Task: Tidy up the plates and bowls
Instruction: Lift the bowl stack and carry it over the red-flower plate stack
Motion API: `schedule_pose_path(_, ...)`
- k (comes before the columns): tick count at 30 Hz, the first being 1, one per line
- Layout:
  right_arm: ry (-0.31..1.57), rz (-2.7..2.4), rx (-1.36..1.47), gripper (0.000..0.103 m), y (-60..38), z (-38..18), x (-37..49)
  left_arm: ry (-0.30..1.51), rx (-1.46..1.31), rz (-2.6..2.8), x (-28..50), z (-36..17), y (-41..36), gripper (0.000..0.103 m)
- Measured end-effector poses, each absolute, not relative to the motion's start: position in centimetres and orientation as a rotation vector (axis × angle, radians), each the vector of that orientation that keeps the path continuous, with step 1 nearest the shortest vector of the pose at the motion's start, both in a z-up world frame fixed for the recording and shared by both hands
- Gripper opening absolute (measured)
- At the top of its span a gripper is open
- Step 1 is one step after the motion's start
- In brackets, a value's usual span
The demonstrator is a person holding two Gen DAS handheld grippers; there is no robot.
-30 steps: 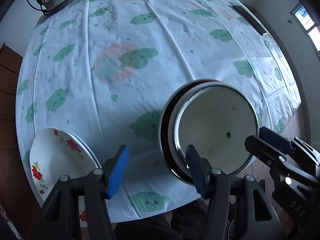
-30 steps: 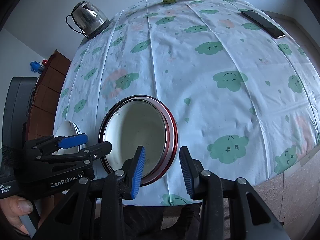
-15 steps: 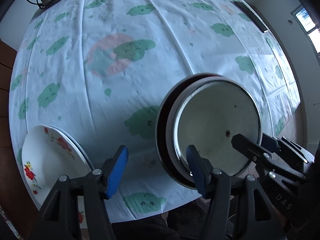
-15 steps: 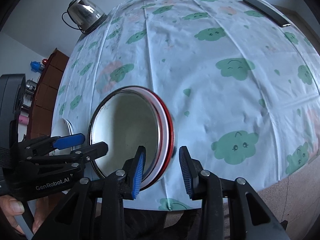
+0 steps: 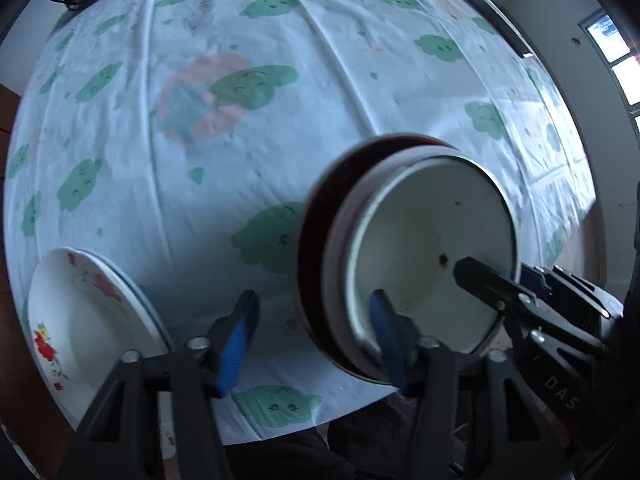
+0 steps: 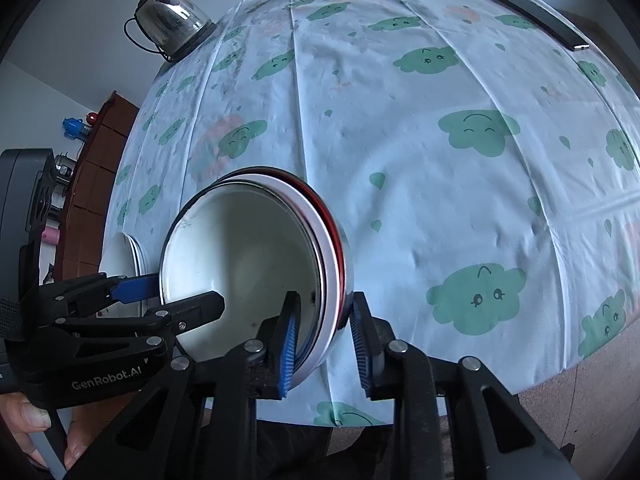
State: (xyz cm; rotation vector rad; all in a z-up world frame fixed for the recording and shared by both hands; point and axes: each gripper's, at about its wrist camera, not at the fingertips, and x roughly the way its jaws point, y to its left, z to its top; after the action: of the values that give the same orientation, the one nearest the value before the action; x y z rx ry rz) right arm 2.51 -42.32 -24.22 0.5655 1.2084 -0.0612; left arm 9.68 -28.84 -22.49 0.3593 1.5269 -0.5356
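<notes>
I count three nested vessels in the stack at the near edge of my counter (image 6: pixel 440 160): a white enamel bowl with a steel rim (image 6: pixel 248 256) innermost, a white bowl (image 6: pixel 330 264) around it, and a dark red-rimmed bowl (image 5: pixel 316 240) outermost. My right tongs (image 6: pixel 326 340) are partly closed, blue pads straddling the stack's near rim at about 5 o'clock; the rim fills the gap, though I cannot tell how firmly it is pinched. My left tongs (image 5: pixel 312 340) stand wide open with nothing between them: one pad lies against the enamel bowl's inside, the other hangs over the cloud-print cloth, the stack's left wall between them. At 8 o'clock in the left view sit white plates with red flowers (image 5: pixel 76 312), at least two by their layered edges; the frame edge cuts them off, and motion blur softens the pattern. Far across the counter I see one glass kettle (image 6: pixel 172 20), one dark phone (image 6: pixel 540 20), and two containers cut off at the top.
</notes>
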Motion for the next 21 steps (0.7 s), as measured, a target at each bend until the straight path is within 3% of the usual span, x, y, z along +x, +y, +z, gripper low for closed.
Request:
schedule_pose_path(3,1.206,-0.064,0.555,0.027,-42.1,-24.0,2.5,1.54,0.374,-0.556,9.2,-22.8,-29.4,0.034)
schedule_pose_path(21,1.194,-0.086,0.661,0.027,-43.2,-23.9,2.4,1.546,0.276,-0.545,10.5,-21.8,-27.3,0.032)
